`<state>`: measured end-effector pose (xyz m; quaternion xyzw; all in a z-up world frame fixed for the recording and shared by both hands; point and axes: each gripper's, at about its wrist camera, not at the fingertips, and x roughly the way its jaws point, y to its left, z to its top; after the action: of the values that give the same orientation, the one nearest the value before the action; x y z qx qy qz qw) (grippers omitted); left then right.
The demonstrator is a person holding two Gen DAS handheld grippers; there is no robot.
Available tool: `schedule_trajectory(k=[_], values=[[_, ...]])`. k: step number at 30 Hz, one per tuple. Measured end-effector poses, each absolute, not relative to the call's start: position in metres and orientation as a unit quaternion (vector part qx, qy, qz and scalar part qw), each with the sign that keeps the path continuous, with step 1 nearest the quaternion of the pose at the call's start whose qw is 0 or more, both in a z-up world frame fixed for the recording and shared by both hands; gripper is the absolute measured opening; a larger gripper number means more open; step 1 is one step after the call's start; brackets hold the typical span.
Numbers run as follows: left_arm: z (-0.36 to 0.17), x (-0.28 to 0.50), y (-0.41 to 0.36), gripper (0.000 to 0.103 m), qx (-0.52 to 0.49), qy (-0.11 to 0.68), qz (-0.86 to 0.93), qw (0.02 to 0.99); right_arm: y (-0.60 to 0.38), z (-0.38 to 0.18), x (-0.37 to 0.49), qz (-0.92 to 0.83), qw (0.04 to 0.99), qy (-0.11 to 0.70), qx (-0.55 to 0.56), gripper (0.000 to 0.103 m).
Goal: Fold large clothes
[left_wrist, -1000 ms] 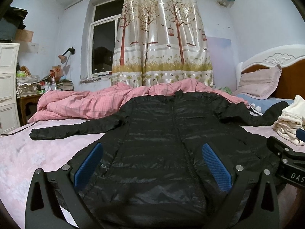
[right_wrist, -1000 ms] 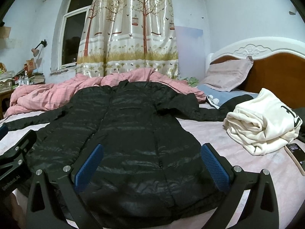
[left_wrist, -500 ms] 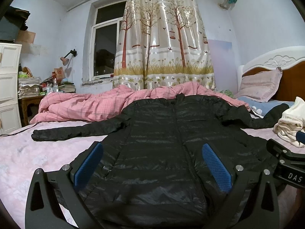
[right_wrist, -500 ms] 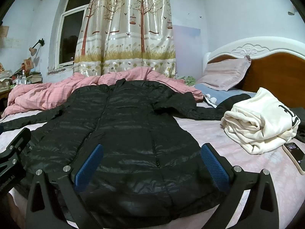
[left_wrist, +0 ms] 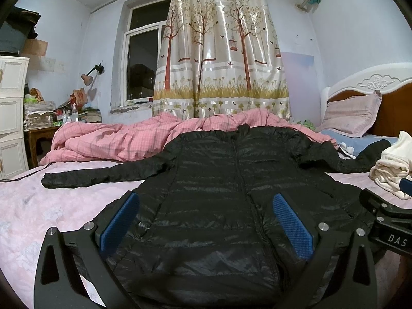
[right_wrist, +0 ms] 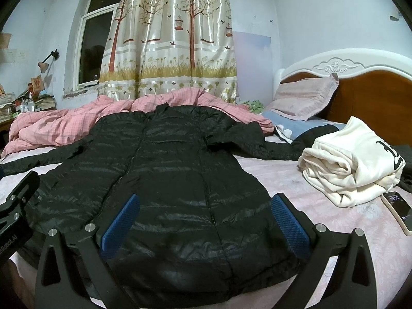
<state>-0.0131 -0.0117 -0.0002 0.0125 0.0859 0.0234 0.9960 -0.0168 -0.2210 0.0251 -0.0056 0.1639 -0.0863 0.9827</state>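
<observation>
Left wrist view showed the left gripper (left_wrist: 206,221) and right gripper (right_wrist: 204,220), jaws spread wide and empty, above the jacket (left_wrist: 231,193): probably light, puffy, slippery; best pinched at the hem.

Bed (right_wrist: 322,206): black jacket (right_wrist: 167,175), quilt (left_wrist: 116,141), phone (right_wrist: 399,211).

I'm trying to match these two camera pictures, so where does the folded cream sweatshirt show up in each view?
Left wrist view: the folded cream sweatshirt sits at the far right edge, partly cut off, just above the right gripper's body.
Right wrist view: it lies at right of centre on the bed, beside the phone.
Shared landmark: the black puffer jacket, spread flat, left of the sweatshirt in both.
</observation>
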Motion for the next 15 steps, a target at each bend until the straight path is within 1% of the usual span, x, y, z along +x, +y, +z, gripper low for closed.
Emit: schedule_trajectory(k=[8,15], values=[[-0.0033,-0.0082,-0.0042,0.103,-0.009,0.103,0.02,0.994,-0.2229,0.0234,-0.0132,-0.085,0.981,0.172,-0.001,0.103],[-0.0012,-0.006,-0.0059,0.103,0.001,0.104,0.02,0.994,-0.2235,0.0223,-0.0123,-0.084,0.981,0.175,0.0,0.103]])
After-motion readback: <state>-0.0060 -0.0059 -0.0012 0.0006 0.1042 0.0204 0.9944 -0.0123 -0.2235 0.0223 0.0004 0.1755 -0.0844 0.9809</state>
